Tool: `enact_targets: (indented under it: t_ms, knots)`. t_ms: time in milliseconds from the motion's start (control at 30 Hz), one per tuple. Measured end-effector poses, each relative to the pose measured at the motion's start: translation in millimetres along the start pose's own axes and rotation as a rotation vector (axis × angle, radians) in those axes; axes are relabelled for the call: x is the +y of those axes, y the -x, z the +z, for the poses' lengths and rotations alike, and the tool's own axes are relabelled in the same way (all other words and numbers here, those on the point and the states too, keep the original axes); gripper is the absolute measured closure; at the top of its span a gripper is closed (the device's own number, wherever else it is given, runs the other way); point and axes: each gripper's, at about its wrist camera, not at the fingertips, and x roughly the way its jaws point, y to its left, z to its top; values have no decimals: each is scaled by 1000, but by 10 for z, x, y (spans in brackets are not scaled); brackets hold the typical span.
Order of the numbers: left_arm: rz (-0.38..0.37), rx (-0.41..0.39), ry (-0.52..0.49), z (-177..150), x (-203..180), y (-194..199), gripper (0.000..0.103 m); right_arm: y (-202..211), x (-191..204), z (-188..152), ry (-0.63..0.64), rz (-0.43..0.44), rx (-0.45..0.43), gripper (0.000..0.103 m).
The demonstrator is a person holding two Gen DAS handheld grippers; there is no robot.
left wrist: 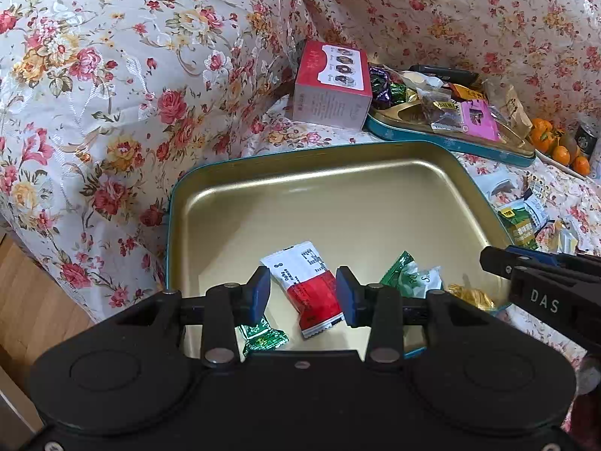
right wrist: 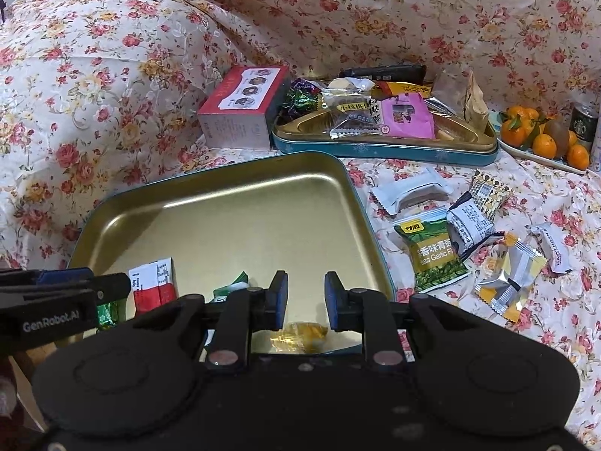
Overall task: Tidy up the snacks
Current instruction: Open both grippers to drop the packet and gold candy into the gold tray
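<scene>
Down in the gold tray (left wrist: 338, 195) lie four sweets: a red-and-white packet (left wrist: 308, 285), a green-and-white wrapper (left wrist: 411, 280) beside it, a dark green candy (left wrist: 263, 338) at the near edge, and a yellow candy (right wrist: 300, 336) in the near right corner. The left gripper (left wrist: 303, 293) hangs right over the red-and-white packet — jaws spread wide, pads clear of it on both sides, nothing clasped. The right gripper (right wrist: 302, 300) hovers above the yellow candy; its blue pads show a gap with only tray bottom between them, and the candy sits below, untouched — the jaws are drawn in as far as they go, empty.

Outward now: on the floral cloth (right wrist: 488, 300) right of the tray wait loose snacks, among them a green pea packet (right wrist: 432, 251) and a black-and-white packet (right wrist: 469, 225). Behind stands a blue tin (right wrist: 383, 148) heaped with sweets, a red box (right wrist: 244, 109) touching its left end, and a plate of oranges (right wrist: 541, 139) far right.
</scene>
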Motion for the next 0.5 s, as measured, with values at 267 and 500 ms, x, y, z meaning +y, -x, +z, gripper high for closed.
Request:
enact_targets:
  t_ms: [267, 500]
  knots:
    - [17, 12, 7, 4, 12, -17, 54, 31, -2, -17, 8, -9, 1, 79]
    - [31, 2, -21, -9, -44, -3, 54, 69, 20, -34, 21, -14, -2, 79]
